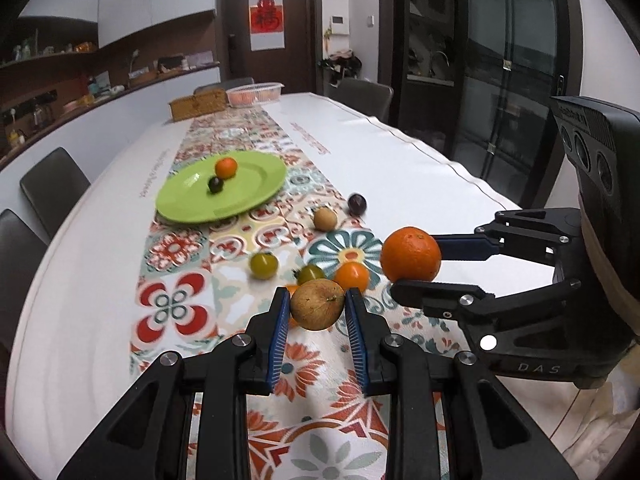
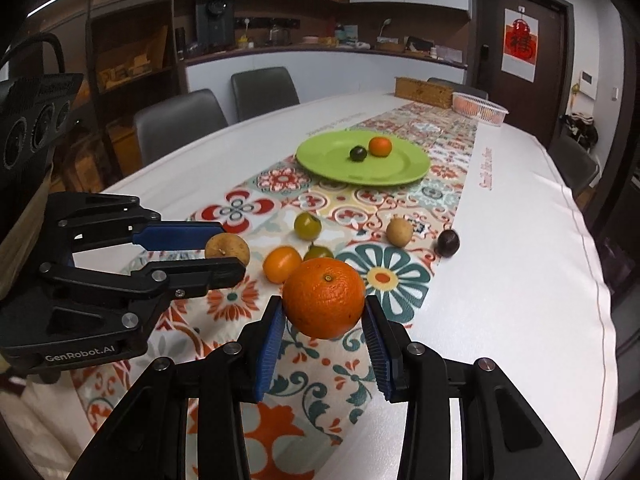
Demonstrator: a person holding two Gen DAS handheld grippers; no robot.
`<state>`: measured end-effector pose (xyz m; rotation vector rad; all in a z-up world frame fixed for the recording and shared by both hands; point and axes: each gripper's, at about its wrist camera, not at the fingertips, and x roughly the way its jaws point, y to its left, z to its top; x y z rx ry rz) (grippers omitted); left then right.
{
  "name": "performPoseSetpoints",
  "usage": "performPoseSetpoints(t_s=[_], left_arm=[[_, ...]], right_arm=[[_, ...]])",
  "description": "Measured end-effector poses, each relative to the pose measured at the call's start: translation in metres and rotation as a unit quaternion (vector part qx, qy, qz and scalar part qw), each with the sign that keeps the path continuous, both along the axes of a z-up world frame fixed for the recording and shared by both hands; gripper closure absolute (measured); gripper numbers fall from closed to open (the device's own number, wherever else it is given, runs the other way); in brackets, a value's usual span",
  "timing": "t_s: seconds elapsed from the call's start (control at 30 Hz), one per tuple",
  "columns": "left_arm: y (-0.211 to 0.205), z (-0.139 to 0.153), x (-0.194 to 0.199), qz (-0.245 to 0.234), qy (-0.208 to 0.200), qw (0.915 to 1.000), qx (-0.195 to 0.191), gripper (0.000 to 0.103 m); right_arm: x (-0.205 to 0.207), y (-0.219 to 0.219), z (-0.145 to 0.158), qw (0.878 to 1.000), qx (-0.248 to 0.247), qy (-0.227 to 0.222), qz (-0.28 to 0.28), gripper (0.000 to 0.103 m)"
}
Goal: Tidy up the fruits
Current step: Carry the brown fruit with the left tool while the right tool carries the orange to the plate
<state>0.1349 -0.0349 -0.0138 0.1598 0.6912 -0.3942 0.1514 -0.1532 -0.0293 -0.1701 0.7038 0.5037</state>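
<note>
Left gripper clamping brown fruit; right gripper clamping orange; green plate beyond

Brown round fruit clamped between left-gripper pads, lower centre of left view. Big orange clamped likewise, lower centre of right view. Green plate, mid-left of left view, carries small orange fruit touching dark fruit. Loose on patterned runner: two yellow-green fruits, small orange, tan fruit, dark purple fruit.
</note>
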Motion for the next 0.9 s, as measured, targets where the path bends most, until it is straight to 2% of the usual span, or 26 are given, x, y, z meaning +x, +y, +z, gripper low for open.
performPoseSetpoints(t_s=[0.27, 0.47, 0.73, 0.9], left_arm=[[0.012, 0.022, 0.009, 0.023, -0.026, 0.9994, -0.01, 0.075], [0.018, 0.035, 0.025, 0.036, -0.043, 0.9984, -0.003, 0.075], [0.028, 0.043, 0.054, 0.053, -0.044, 0.9975, -0.015, 0.075], [0.035, 0.046, 0.073, 0.064, -0.046, 0.9969, -0.008, 0.075]], right_arm=[[0.009, 0.004, 0.025, 0.999, 0.015, -0.027, -0.015, 0.062], [0.026, 0.01, 0.039, 0.999, 0.025, -0.036, -0.017, 0.062], [0.05, 0.023, 0.05, 0.998, 0.026, -0.046, -0.019, 0.062], [0.069, 0.027, 0.055, 0.998, 0.027, -0.047, -0.024, 0.062]])
